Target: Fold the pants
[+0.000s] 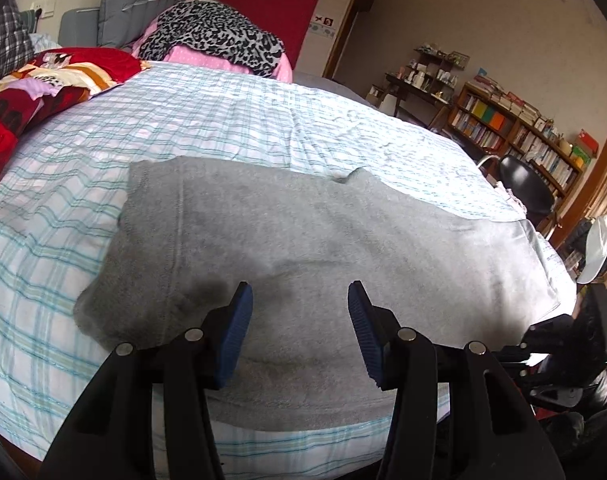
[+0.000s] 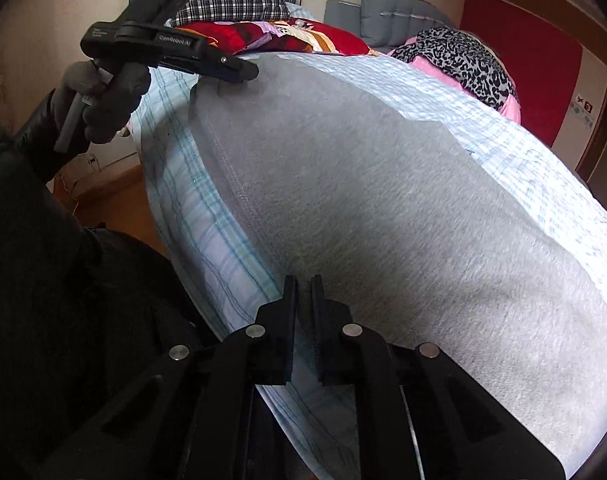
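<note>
While the gray pants (image 1: 303,240) lie flat on the bed (image 1: 223,120), our left gripper (image 1: 299,320) hovers spread wide over their near edge. Our right gripper (image 2: 303,312) looks almost pinched, holding nothing. We should grab both near corners evenly.

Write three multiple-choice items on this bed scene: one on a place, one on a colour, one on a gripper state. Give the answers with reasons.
1. Where do the pants lie?
A. On the plaid sheet
B. On the floor
C. On the bookshelf

2. What colour are the pants?
A. Red
B. Grey
C. Pink

3. How does the left gripper stand?
A. Shut on the pants
B. Open above the pants
C. Not in view

Answers:
1. A, the cloth lies spread flat on the blue plaid bed sheet.
2. B, both views show plain grey fleece.
3. B, its blue pads stand well apart with nothing between them, whereas the right gripper is nearly closed at the pants' near edge.
</note>
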